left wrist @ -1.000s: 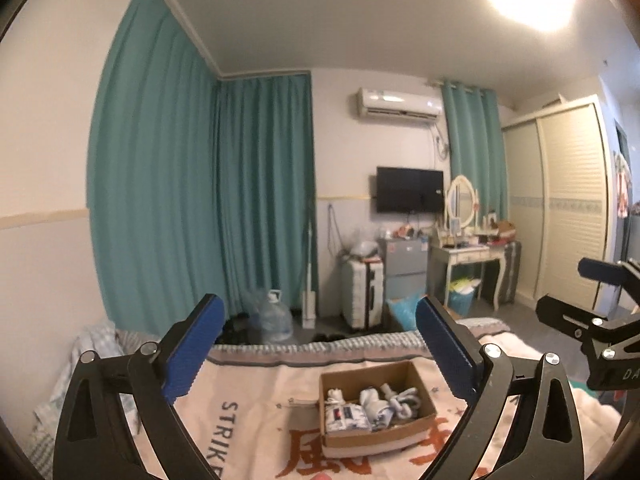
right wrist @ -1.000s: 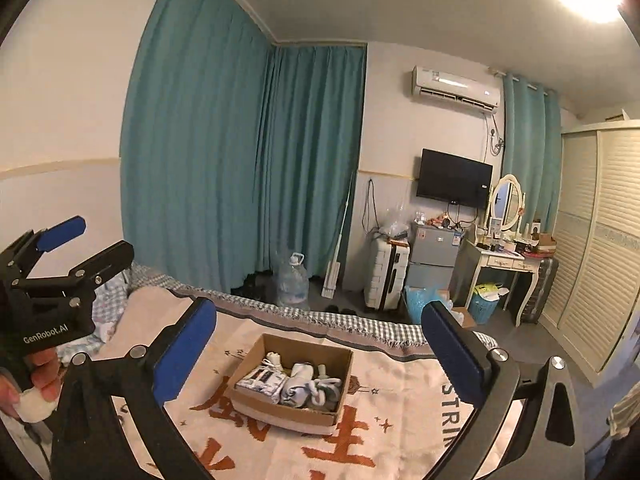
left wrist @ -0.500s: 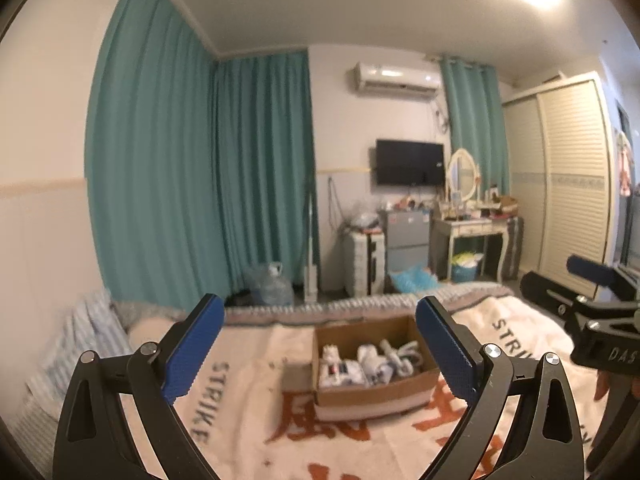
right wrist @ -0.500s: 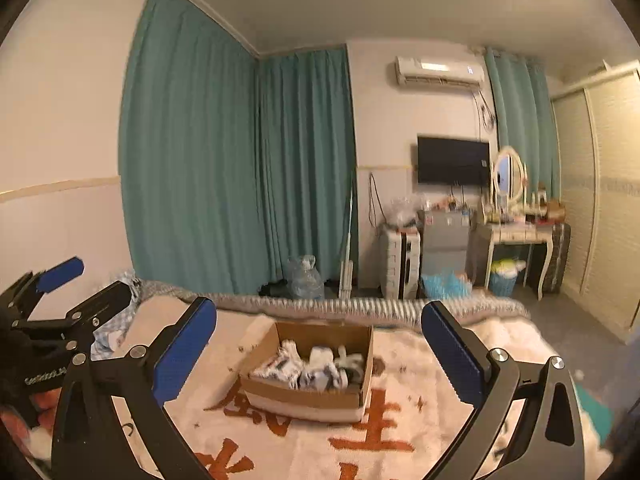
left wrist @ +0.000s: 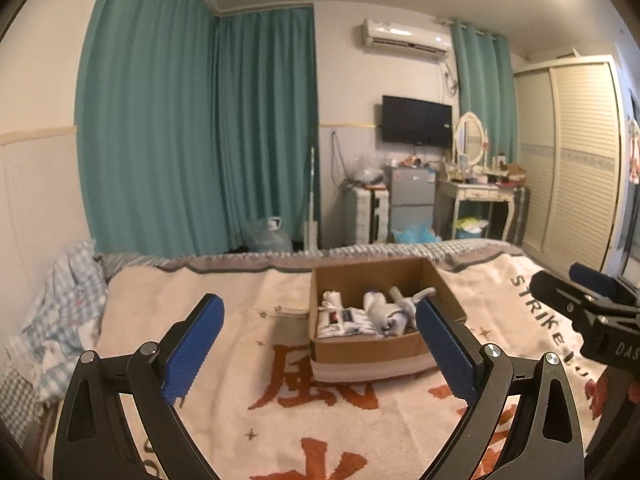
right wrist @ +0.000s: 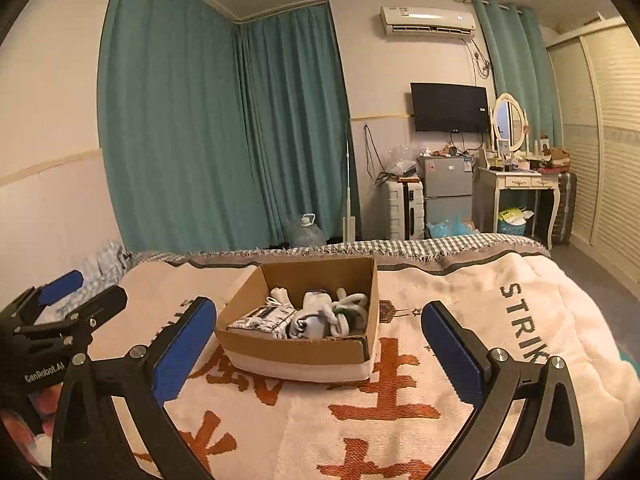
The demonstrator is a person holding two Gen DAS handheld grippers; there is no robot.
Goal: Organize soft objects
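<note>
Cream blanket (right wrist: pixel 460 320) with rust lettering covers the bed, a cardboard box (right wrist: pixel 304 350) at its middle. Rolled white socks (right wrist: pixel 320 316) fill the box: light, limp, best pinched at the thick centre of a bundle. Left gripper (left wrist: pixel 318 344) and right gripper (right wrist: pixel 320 350) hover short of the box, both spread wide, holding nothing.
</note>
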